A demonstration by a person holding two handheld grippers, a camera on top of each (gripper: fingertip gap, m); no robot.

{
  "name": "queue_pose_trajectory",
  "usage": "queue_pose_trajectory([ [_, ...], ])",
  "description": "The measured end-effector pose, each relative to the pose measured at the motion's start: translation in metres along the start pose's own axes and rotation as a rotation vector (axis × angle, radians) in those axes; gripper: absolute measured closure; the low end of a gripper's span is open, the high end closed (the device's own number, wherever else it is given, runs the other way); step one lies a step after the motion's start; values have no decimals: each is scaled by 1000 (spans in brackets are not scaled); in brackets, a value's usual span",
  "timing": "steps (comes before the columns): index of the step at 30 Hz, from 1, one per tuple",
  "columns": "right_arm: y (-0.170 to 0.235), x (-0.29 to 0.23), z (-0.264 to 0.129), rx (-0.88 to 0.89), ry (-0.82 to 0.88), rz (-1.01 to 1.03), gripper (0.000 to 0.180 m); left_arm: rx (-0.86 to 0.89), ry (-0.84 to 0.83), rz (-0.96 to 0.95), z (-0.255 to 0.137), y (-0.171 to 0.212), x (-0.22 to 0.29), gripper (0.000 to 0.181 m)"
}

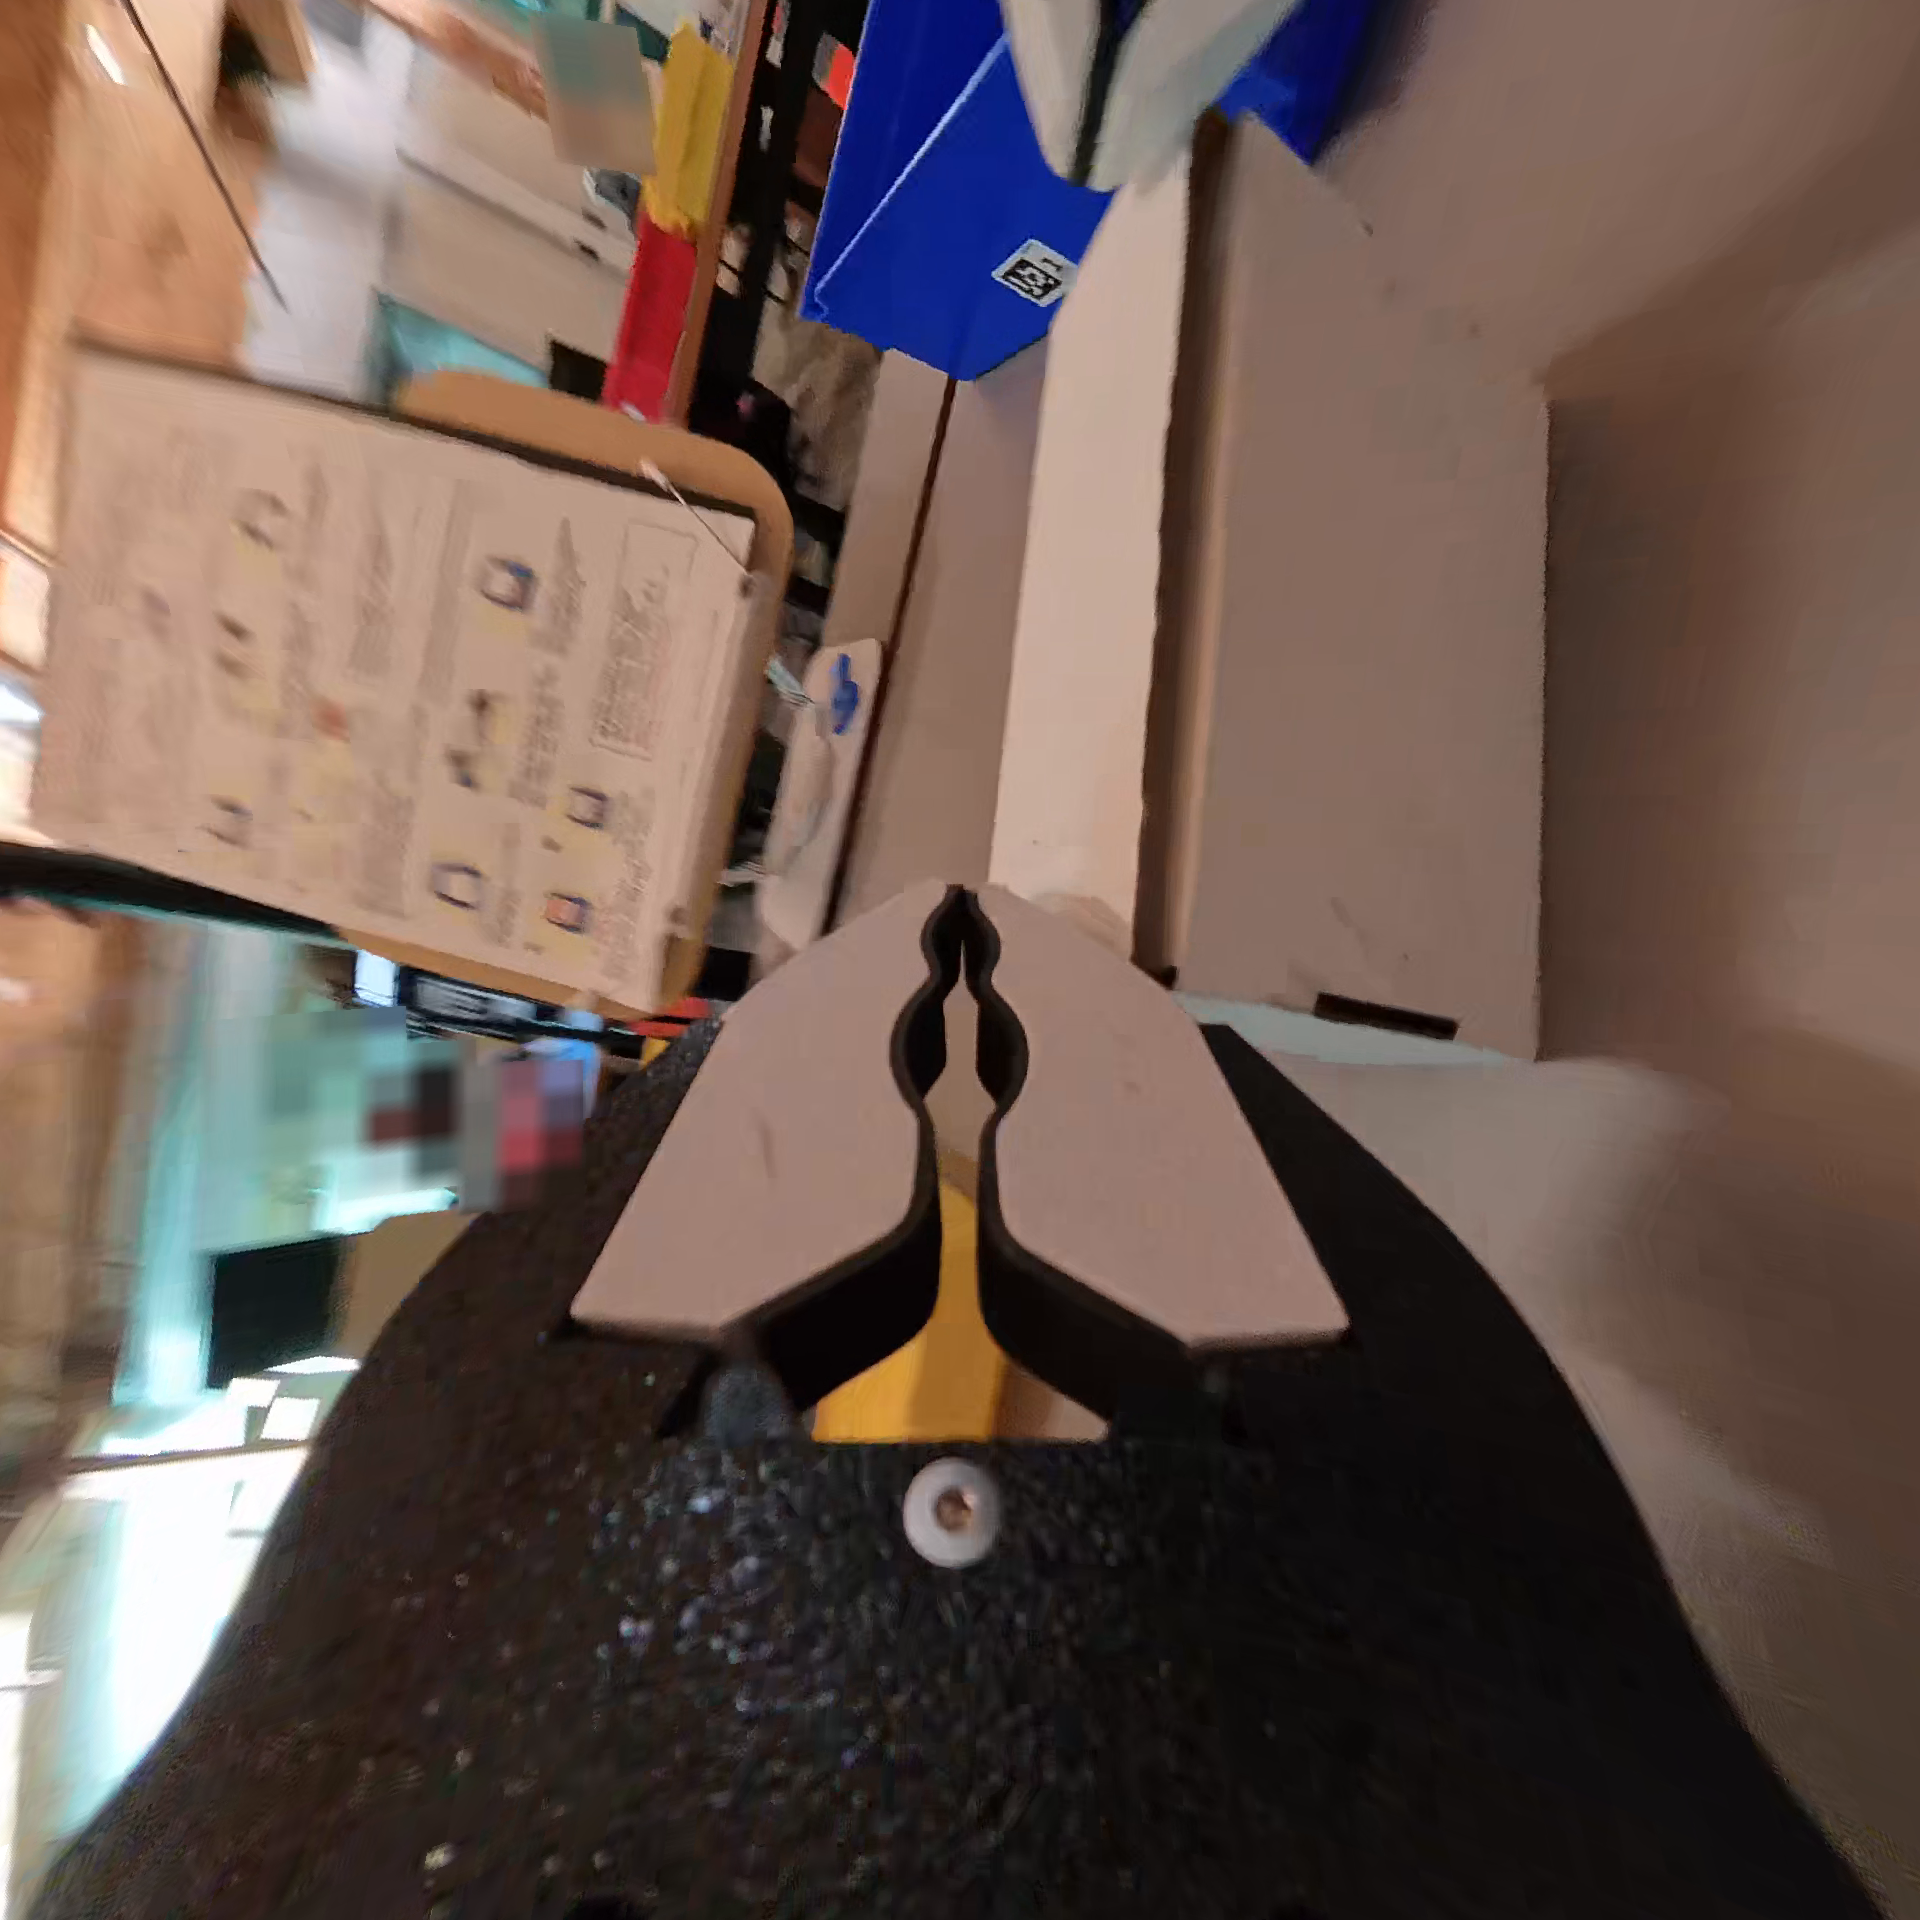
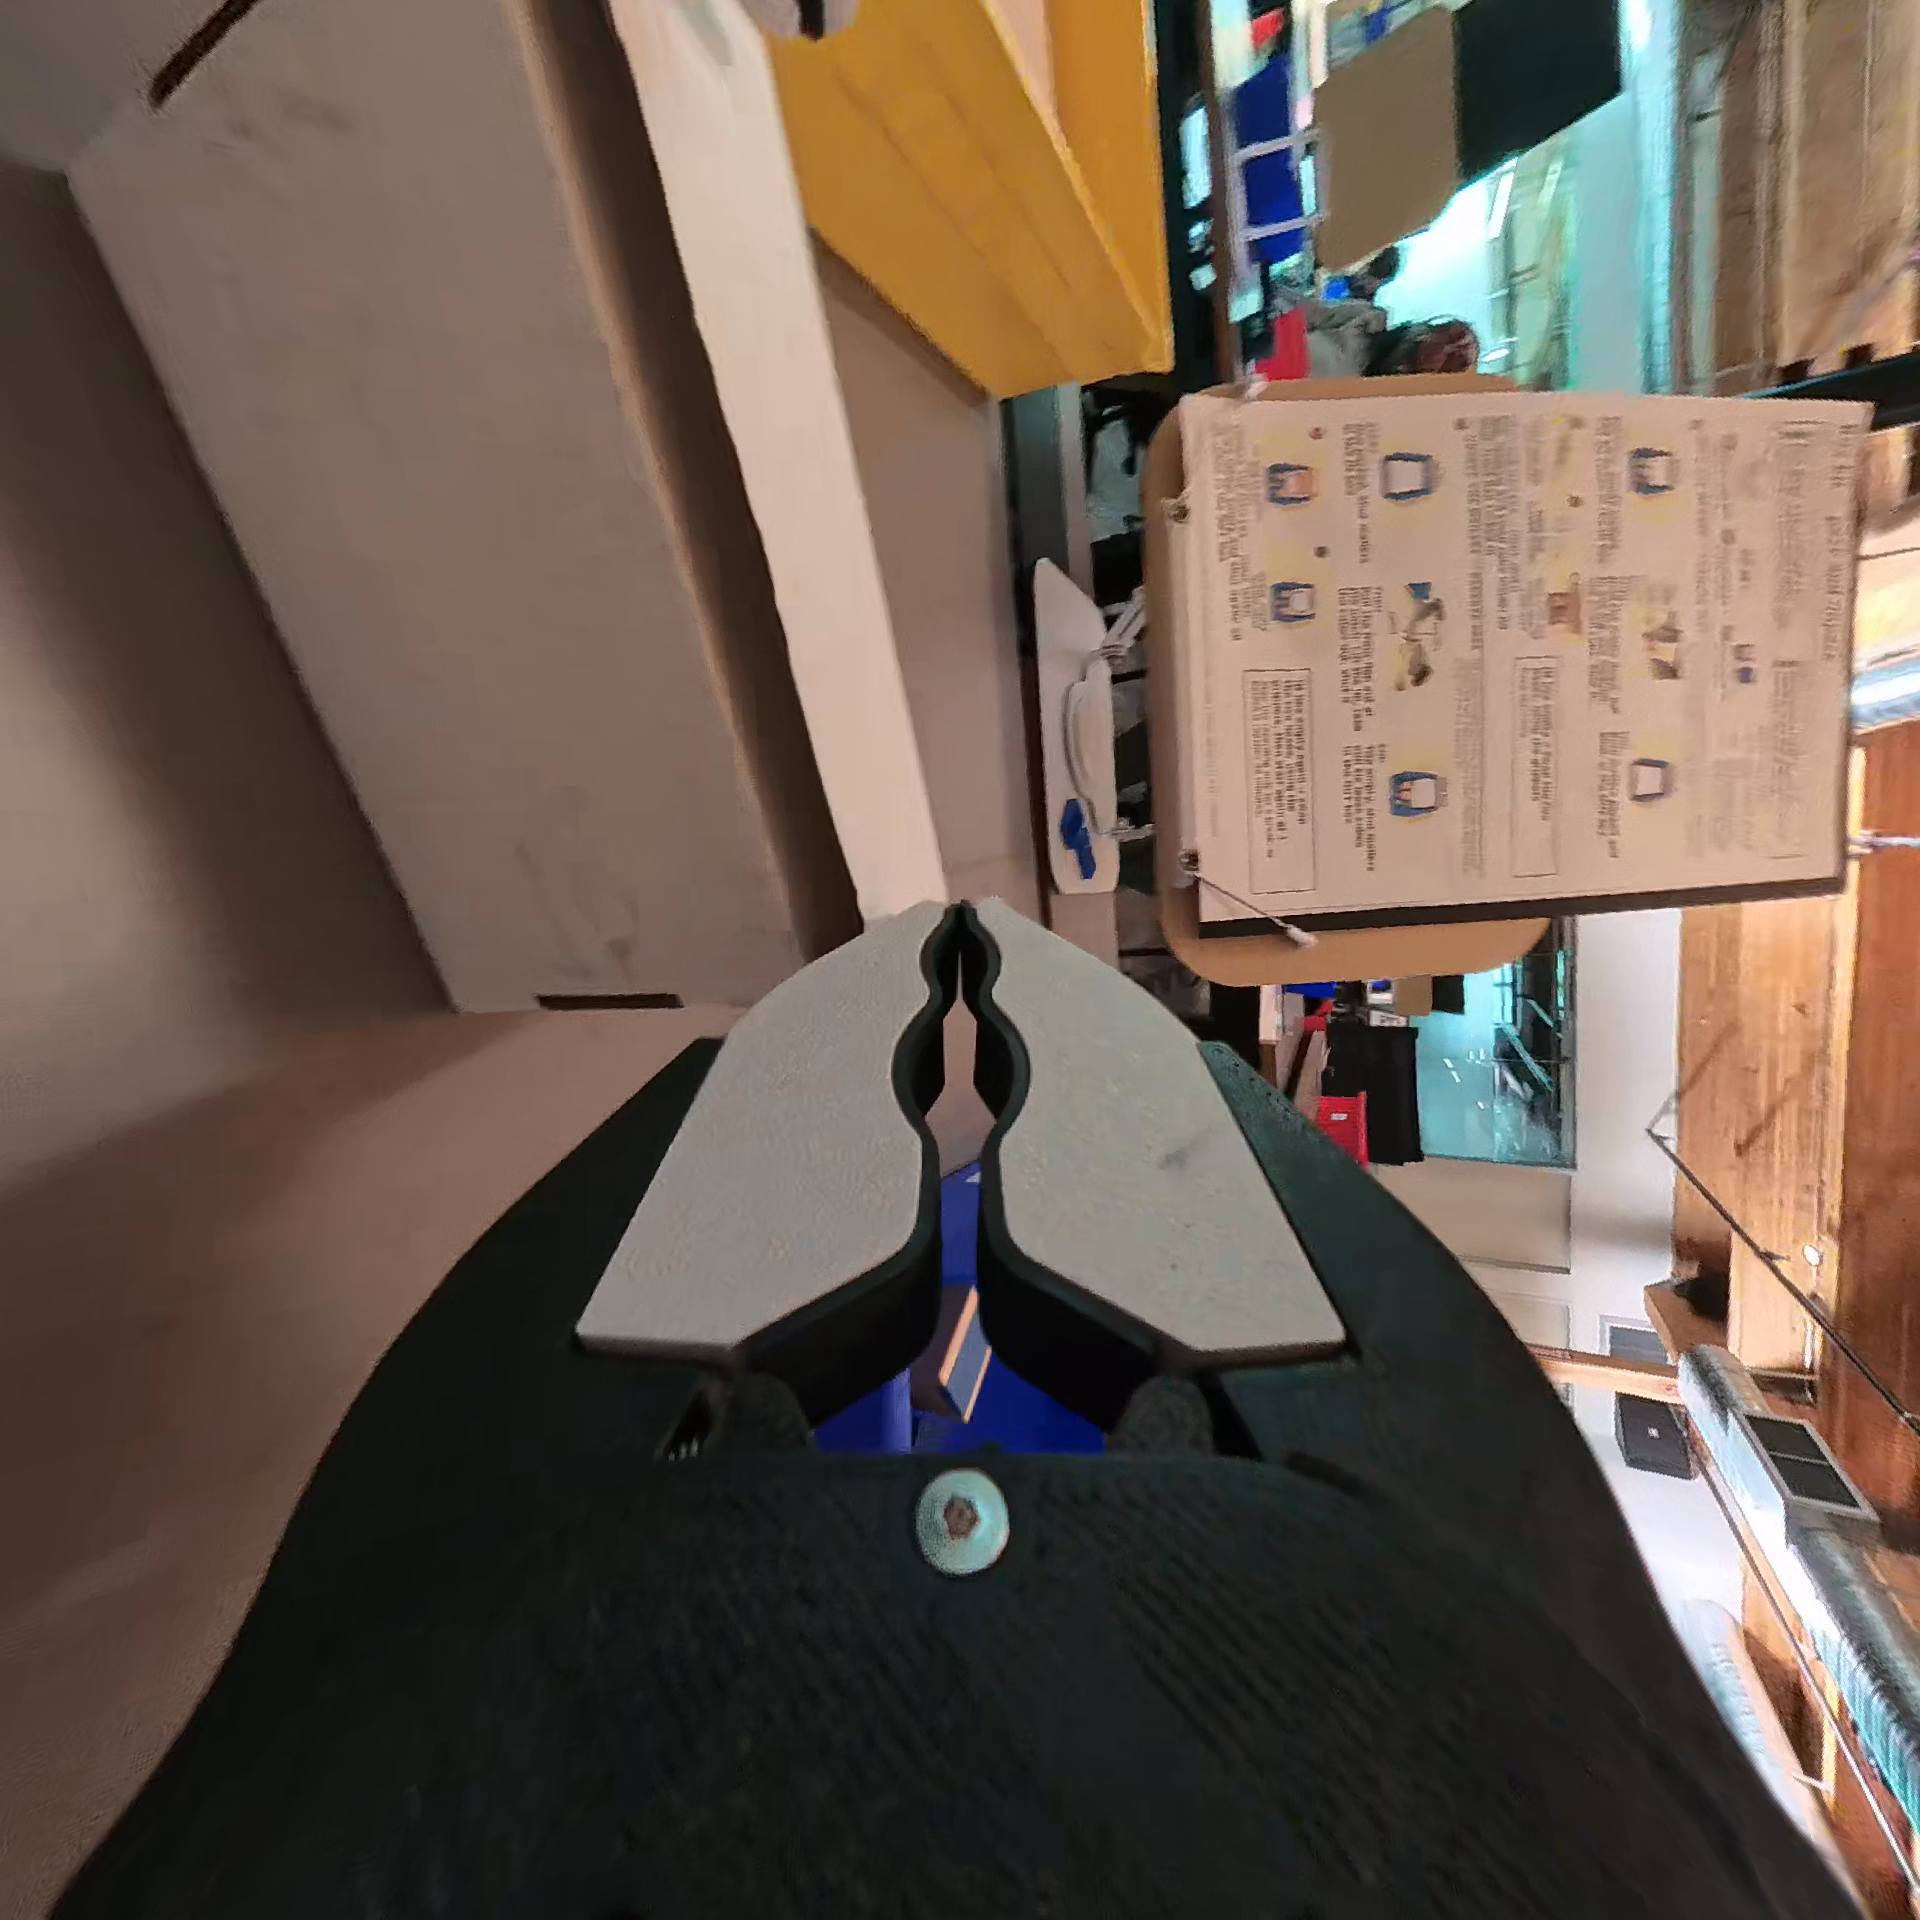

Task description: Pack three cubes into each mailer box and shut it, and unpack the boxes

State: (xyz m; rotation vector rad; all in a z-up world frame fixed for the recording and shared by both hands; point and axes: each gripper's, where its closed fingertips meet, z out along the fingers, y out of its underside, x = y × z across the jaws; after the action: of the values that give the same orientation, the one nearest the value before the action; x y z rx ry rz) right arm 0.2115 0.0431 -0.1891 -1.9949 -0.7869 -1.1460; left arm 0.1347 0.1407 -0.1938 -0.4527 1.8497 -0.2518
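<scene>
Mailer box lid raised — left gripper pinched closed beside it; right gripper likewise closed

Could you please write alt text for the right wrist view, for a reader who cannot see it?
The right gripper, its jaws shut on nothing, points past a white mailer box on the left. A yellow bin lies beyond, and a printed instruction sheet hangs to the right.

We see our left gripper with its fingers pressed together at the tips. A white mailer box is just ahead, and a blue bin sits behind it.
</scene>
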Motion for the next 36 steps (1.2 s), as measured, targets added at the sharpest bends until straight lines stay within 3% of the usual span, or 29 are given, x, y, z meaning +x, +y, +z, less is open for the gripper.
queue_pose_trajectory([
  [1,1,-5,1,-18,-27,-8,180,-1,-44,97,0,-1,2,181],
  [3,3,-11,2,-41,-64,4,180,-20,-96,175,-1,-2,2,181],
  [15,4,-11,0,88,-167,286,180,-57,-132,123,-2,-1,1,181],
  [20,11,26,-9,155,-16,448,180,-60,-132,111,-2,0,1,181],
  [22,0,13,-10,215,-91,387,180,-51,-129,105,-2,0,1,181],
  [25,4,-9,2,134,-157,306,180,-36,-134,87,-2,0,1,181],
  [32,7,-11,7,7,-180,340,180,-9,-186,23,-3,0,0,181],
  [36,-2,-8,4,43,-150,254,179,3,-164,7,-2,1,0,181],
])
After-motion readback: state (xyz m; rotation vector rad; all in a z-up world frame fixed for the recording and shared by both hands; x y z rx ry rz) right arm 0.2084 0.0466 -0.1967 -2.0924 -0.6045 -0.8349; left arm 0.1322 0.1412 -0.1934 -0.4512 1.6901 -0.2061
